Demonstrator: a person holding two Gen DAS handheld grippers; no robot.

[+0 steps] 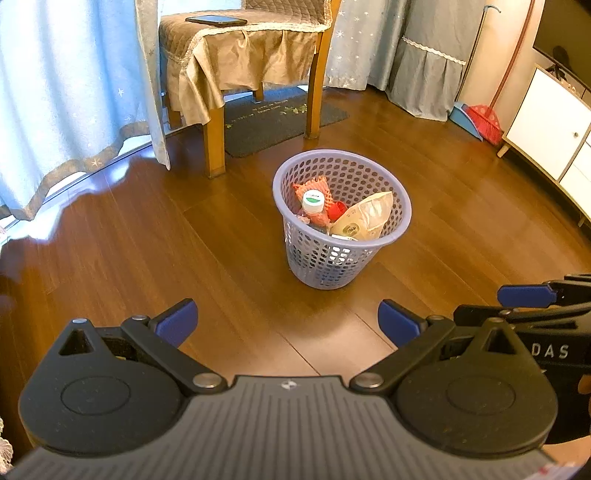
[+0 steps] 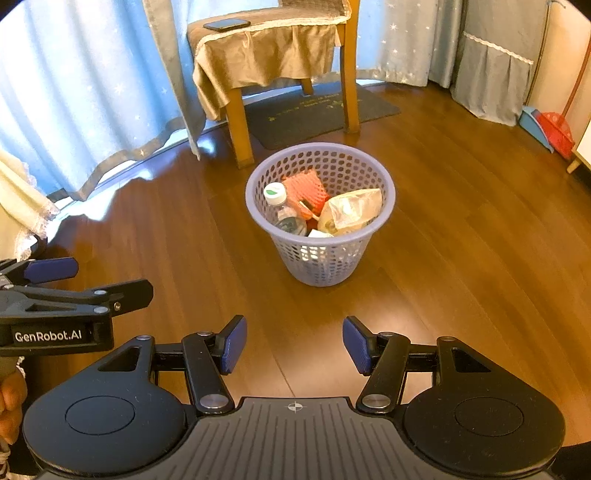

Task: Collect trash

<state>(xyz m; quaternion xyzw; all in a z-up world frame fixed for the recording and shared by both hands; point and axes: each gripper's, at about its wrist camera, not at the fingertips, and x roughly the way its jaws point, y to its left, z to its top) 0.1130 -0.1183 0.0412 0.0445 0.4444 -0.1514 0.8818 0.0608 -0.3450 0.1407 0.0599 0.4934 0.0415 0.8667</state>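
Wood flooring (image 1: 229, 236) covers the whole work area, with curtains (image 1: 55, 92) along the far side.

Left gripper (image 1: 286, 325): jaws spread wide, blue pads (image 1: 177, 321) well apart, nothing between them. It is held above bare floor, short of the basket. A hand (image 2: 11, 406) shows at the edge of the right wrist view behind this gripper.

Right gripper (image 2: 294, 345): jaws open, though less wide than the left, pads (image 2: 234, 345) empty. It sits just beside the left gripper, on its right, and also points at the basket.

Basket (image 1: 400, 225): purple, perforated, upright on the floor ahead of both grippers and apart from them. Contents:
- bottle (image 2: 280, 206) with a white cap, leaning toward the left wall;
- orange foam net (image 2: 304, 188) behind the bottle;
- crumpled bag (image 2: 351, 210) on the right side, its top reaching the rim;
- a red item (image 1: 338, 210) between net and bag, possibly a cap; the view is too small to confirm.

Beyond the basket: a chair (image 1: 240, 55) with a brown cover stands near it, partly on a dark mat (image 1: 280, 118). A phone (image 1: 216, 20) lies flat on the seat. At far right, a red broom (image 1: 484, 118) and blue dustpan (image 1: 463, 116) lean near a white cabinet (image 1: 546, 122).
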